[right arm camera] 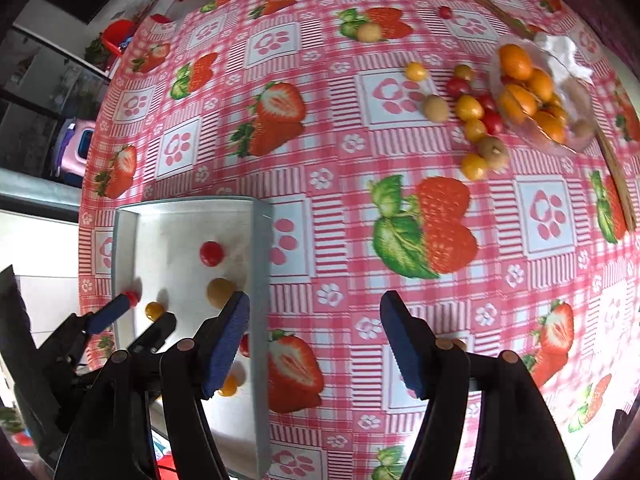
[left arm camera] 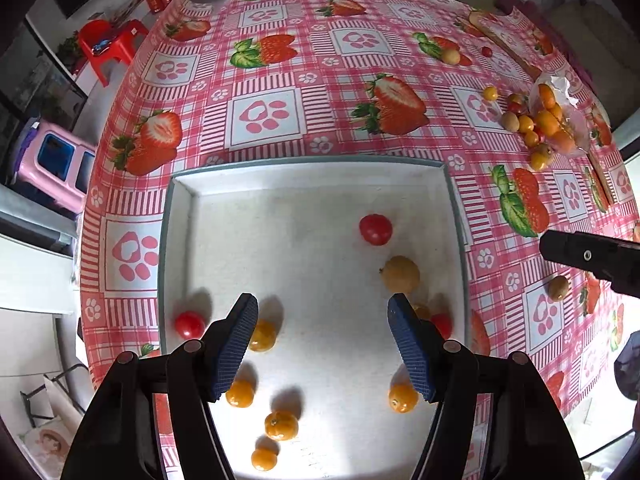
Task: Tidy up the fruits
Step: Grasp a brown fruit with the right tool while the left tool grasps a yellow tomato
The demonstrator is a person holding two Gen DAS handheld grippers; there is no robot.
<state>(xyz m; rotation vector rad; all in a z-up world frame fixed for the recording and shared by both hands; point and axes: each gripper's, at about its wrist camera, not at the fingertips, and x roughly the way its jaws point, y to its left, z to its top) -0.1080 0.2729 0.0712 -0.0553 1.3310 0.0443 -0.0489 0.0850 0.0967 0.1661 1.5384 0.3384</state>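
My right gripper wide, empty; loose fruit pile lies far ahead-right, nearer it than left gripper, wide over white tray.

One white tray sits on the tabletop. In the left wrist view it holds at least nine fruits: three red tomatoes, the first at, one tan fruit, and five orange berries, one at; another fruit may lie hidden behind a pad. Outside the tray, one clear bag holds several orange fruits, too crowded to count. About a dozen small fruits lie loose around the bag, among them four tan ones such as. Two tools show, left and right.
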